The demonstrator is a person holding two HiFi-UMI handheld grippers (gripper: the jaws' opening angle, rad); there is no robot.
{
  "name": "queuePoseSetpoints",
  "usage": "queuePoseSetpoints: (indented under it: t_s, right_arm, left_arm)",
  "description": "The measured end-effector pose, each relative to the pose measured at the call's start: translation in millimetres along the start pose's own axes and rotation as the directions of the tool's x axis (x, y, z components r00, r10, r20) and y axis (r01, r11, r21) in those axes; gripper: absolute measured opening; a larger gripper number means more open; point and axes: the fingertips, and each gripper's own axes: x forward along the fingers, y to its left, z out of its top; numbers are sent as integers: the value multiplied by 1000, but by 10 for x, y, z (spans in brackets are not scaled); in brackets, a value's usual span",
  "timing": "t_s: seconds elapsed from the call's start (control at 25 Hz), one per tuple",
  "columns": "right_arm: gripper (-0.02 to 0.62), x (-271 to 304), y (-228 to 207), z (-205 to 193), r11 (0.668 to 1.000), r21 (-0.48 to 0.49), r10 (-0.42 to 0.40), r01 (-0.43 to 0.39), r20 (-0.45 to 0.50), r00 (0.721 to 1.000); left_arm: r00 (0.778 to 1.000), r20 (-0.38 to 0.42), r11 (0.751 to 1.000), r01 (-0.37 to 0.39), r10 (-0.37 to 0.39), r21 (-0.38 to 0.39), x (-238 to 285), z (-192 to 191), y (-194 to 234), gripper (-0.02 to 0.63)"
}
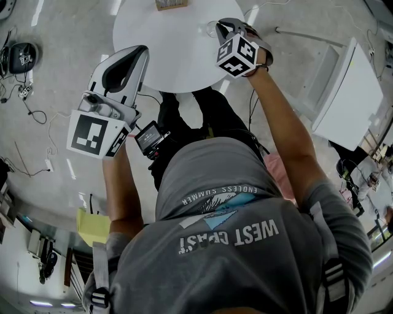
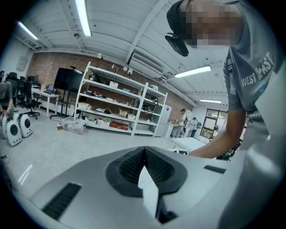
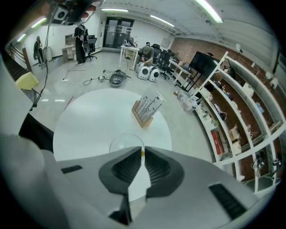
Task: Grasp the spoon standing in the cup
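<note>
A clear glass cup [image 3: 121, 144] stands near the front edge of the round white table [image 3: 89, 129], right under my right gripper [image 3: 142, 151]. The jaws are closed to a thin slit, and a yellow sliver of the spoon [image 3: 142, 153] is pinched at their tips; the rest of it is hidden. In the head view the right gripper [image 1: 225, 26] reaches over the table [image 1: 166, 55] beside the cup [image 1: 212, 27]. My left gripper [image 1: 141, 54] is held off the table's left side, jaws together and empty. In its own view the left gripper [image 2: 144, 151] faces the room.
A wooden holder [image 3: 145, 112] with several upright metal pieces stands farther back on the table, also at the table's far edge [image 1: 171, 4] in the head view. Cables [image 1: 31, 104] lie on the floor at left. A white desk [image 1: 347, 92] stands at right. Shelving [image 3: 232, 116] lines the wall.
</note>
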Motion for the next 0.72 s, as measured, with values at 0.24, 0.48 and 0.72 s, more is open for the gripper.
queuePoseSetpoints:
  t_s: [0.24, 0.48, 0.72]
  right_arm:
    - [24, 8, -20, -15, 999, -26, -30, 30, -9, 1000]
    - [25, -17, -30, -36, 997, -52, -53, 52, -15, 998]
    - [20, -53, -28, -21, 994, -73, -88, 86, -16, 996]
  left_arm:
    - [1000, -1, 1000, 7, -7, 2, -5, 26, 7, 4]
    - [1000, 1, 1000, 13, -13, 5, -14, 45, -21, 3]
    - [1000, 2, 1000, 13, -13, 7, -82, 33, -12, 3]
